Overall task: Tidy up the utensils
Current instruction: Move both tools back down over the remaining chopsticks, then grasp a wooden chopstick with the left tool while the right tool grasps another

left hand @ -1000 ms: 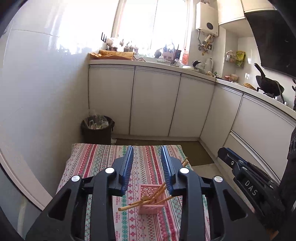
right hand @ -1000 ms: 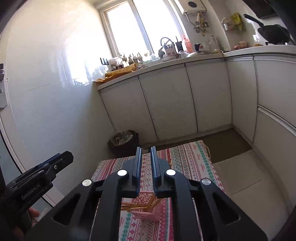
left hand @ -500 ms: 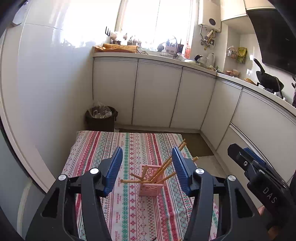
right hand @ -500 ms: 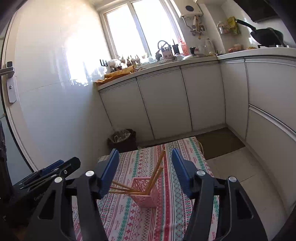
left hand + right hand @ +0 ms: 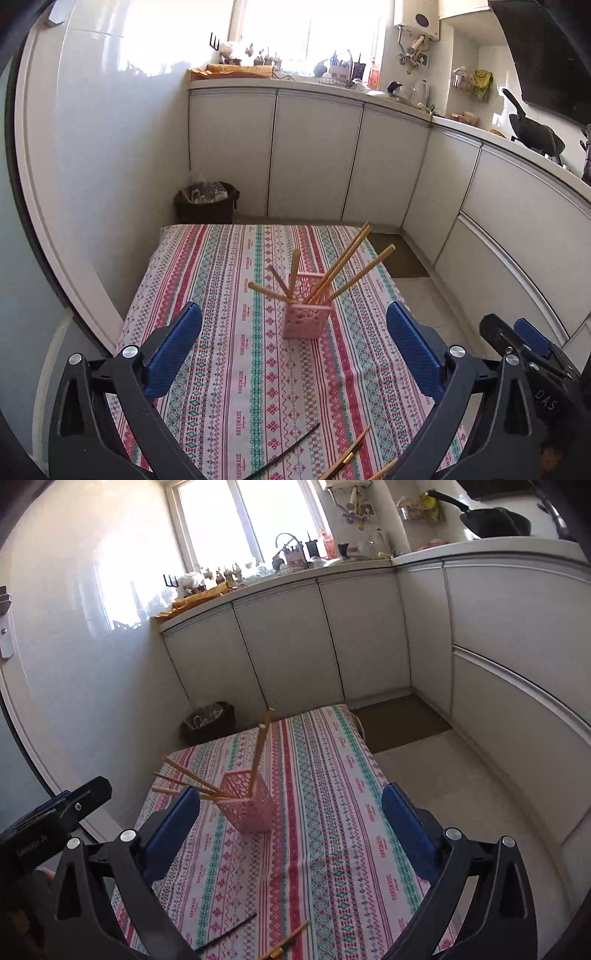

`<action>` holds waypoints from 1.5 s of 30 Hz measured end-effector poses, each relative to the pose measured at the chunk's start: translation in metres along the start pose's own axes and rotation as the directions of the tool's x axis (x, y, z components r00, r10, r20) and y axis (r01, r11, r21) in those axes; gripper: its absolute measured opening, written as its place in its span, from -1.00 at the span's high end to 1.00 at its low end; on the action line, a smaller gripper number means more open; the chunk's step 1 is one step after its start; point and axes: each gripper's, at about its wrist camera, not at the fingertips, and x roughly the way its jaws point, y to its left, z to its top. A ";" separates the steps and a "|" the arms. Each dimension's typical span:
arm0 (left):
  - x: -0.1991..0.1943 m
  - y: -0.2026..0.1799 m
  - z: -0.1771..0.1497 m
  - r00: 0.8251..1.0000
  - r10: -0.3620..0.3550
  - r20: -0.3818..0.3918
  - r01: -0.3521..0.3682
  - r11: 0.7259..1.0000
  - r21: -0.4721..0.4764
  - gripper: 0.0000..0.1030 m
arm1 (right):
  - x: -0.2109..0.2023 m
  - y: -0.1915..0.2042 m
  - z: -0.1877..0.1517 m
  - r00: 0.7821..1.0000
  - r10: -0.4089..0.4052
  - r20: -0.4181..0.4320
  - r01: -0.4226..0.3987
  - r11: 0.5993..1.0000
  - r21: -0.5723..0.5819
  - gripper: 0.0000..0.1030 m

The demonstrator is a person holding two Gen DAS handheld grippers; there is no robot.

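Both grippers, left (image 5: 293, 343) and right (image 5: 290, 821), hover with jaws spread wide, holding nothing. The pink perforated plastic holder (image 5: 307, 320) stands mid-worktop at 12 o'clock, wooden chopsticks (image 5: 341, 258) fanning out. A thin black stick (image 5: 286, 452) lies at 6 o'clock on the striped patterned tablecloth (image 5: 229, 369).

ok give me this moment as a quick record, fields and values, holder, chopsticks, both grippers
holder: pink mesh basket, upright on the striped tablecloth
in holder: wooden chopsticks, leaning outward
loose on cloth: black chopstick and wooden chopsticks at the near edge
left gripper: open, empty
right gripper: open, empty
background: bin by the white cabinets
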 end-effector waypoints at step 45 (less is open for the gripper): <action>0.176 -0.106 -0.152 0.683 0.011 -0.730 0.289 0.914 0.284 0.89 | 0.031 -0.111 -0.153 0.746 0.082 -0.661 0.152 0.946 0.288 -0.86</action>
